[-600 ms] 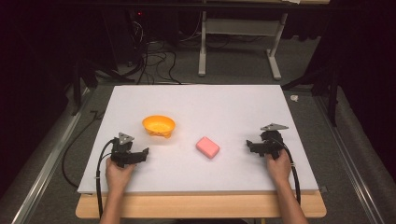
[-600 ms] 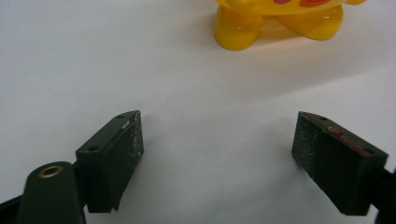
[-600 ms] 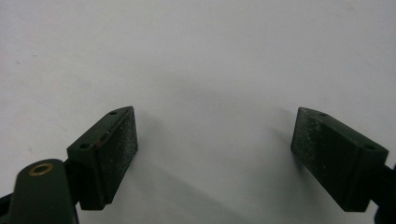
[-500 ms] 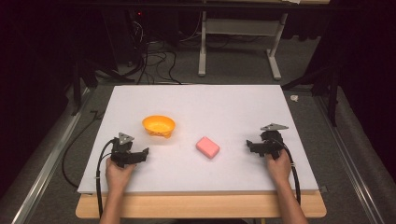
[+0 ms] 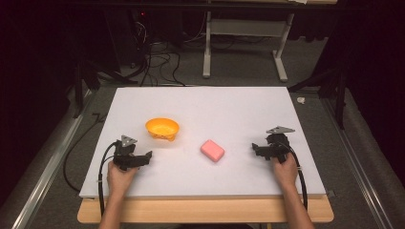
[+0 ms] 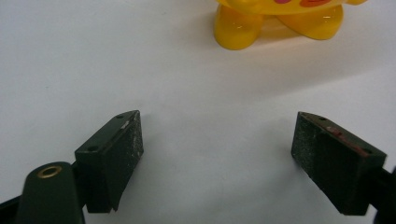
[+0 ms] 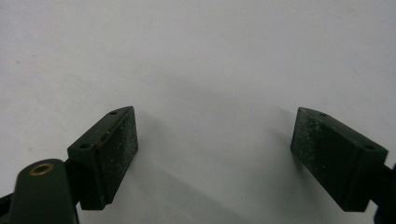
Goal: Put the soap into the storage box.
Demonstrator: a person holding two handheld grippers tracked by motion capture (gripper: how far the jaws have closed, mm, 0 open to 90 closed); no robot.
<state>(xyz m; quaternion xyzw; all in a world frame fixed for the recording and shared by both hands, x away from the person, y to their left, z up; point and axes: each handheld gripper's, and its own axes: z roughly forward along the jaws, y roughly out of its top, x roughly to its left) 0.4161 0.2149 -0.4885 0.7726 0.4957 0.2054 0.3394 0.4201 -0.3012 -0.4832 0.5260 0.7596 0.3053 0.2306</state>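
An orange bowl [image 5: 162, 129] on short feet stands left of centre on the white table [image 5: 224, 109]. A pink block [image 5: 212, 150] lies flat near the middle. My left gripper [image 5: 148, 156] rests on the table at the front left, below the bowl, jaws wide open and empty. In the left gripper view the bowl's yellow feet [image 6: 275, 23] show beyond the open jaws [image 6: 217, 149]. My right gripper [image 5: 254, 149] sits at the front right, pointing toward the pink block with a gap between them. Its jaws [image 7: 215, 151] stand open over bare white surface.
The table's wooden front edge [image 5: 205, 212] runs below my hands. Behind the table are a grey floor with cables [image 5: 157, 62] and a white stand's legs [image 5: 243, 45]. A metal rail [image 5: 47, 162] runs along the left side.
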